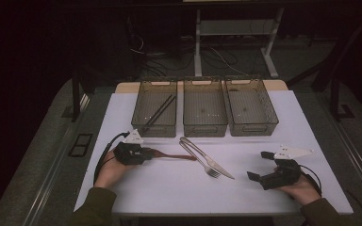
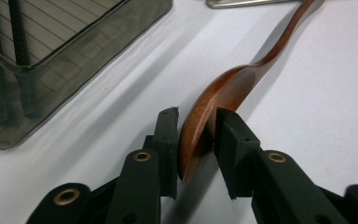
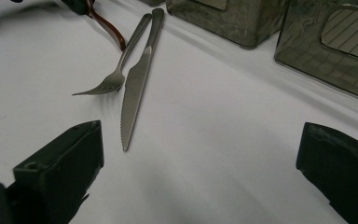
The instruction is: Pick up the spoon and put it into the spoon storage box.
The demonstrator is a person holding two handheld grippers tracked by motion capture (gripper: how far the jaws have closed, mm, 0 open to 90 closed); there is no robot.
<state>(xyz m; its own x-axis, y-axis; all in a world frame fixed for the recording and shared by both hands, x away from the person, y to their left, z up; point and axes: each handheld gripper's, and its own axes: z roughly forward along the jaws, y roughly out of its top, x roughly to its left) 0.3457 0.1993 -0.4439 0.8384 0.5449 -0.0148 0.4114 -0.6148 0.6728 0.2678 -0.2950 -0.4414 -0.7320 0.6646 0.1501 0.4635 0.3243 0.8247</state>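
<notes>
A brown wooden spoon (image 1: 174,157) lies left of centre on the white table (image 1: 169,188). My left gripper (image 1: 148,153) is shut on its bowl. In the left gripper view the bowl (image 2: 223,88) stands on edge between the two pads of that gripper (image 2: 196,126), its handle running away toward the top right. A metal fork (image 1: 198,157) and a serrated knife (image 1: 217,165) lie side by side at the table's middle. My right gripper (image 1: 258,165) rests at the right, jaws wide open and holding nothing. In the right gripper view, that gripper (image 3: 200,154) points toward the knife (image 3: 137,79) and fork (image 3: 116,74).
Three clear grey bins stand in a row at the back. The left bin (image 1: 154,127) holds black chopsticks (image 1: 160,111); the middle bin (image 1: 205,128) and the right bin (image 1: 253,129) look bare. The left bin's corner (image 2: 98,37) is close beside my left gripper.
</notes>
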